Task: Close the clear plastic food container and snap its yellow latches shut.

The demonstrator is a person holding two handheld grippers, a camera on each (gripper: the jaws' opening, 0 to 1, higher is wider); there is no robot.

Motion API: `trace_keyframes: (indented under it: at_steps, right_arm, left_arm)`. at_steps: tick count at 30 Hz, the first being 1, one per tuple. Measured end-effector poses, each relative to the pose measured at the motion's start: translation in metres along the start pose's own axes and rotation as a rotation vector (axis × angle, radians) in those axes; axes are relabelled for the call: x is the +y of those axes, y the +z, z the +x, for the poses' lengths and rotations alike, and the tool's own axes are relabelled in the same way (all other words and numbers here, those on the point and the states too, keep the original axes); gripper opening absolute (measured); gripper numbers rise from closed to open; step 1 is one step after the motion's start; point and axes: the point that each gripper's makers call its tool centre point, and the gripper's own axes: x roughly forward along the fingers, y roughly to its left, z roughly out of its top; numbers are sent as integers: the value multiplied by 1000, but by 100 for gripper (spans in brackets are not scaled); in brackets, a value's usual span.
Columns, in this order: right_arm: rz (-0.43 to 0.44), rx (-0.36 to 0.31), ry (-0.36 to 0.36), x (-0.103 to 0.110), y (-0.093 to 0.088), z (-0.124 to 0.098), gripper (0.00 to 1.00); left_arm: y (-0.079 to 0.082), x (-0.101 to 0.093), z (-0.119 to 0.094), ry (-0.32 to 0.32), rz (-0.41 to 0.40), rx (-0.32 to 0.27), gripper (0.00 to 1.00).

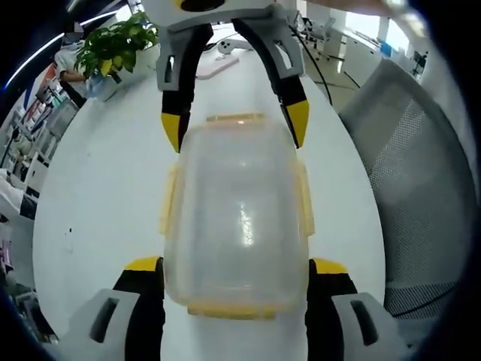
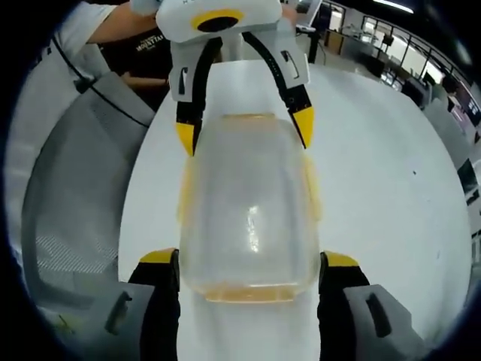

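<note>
The clear plastic container (image 1: 237,218) lies on the white table (image 1: 105,195) with its lid on. Yellow latches show on its long sides (image 1: 169,199) and at both ends; I cannot tell whether they are snapped down. My left gripper (image 1: 235,265) is open, its yellow-tipped jaws astride the near end of the container. The right gripper (image 1: 234,126) faces it from the far end, open, jaws beside the far corners. In the right gripper view the same container (image 2: 248,210) sits between the right gripper (image 2: 250,259) and the left gripper (image 2: 244,124).
A grey mesh chair (image 1: 421,188) stands at the table's edge, also seen as the chair (image 2: 68,195). A potted plant (image 1: 116,45) sits at the far left. A person's arm (image 2: 124,26) shows behind the left gripper. Desks fill the room beyond.
</note>
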Motion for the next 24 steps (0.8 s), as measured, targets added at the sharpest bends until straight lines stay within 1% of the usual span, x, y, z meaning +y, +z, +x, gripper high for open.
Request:
trace_keyframes:
  at_steps: [5, 14, 24]
  right_arm:
    - [-5, 6, 4, 0, 0, 0, 72]
    - [-11, 4, 8, -1, 0, 1, 72]
    - [-16, -1, 11, -12, 3, 2, 72]
  left_arm:
    - [0, -1, 0, 2, -8, -10, 75]
    - [-1, 0, 0, 1, -11, -10, 75]
    - [-4, 11, 0, 3, -15, -12, 75]
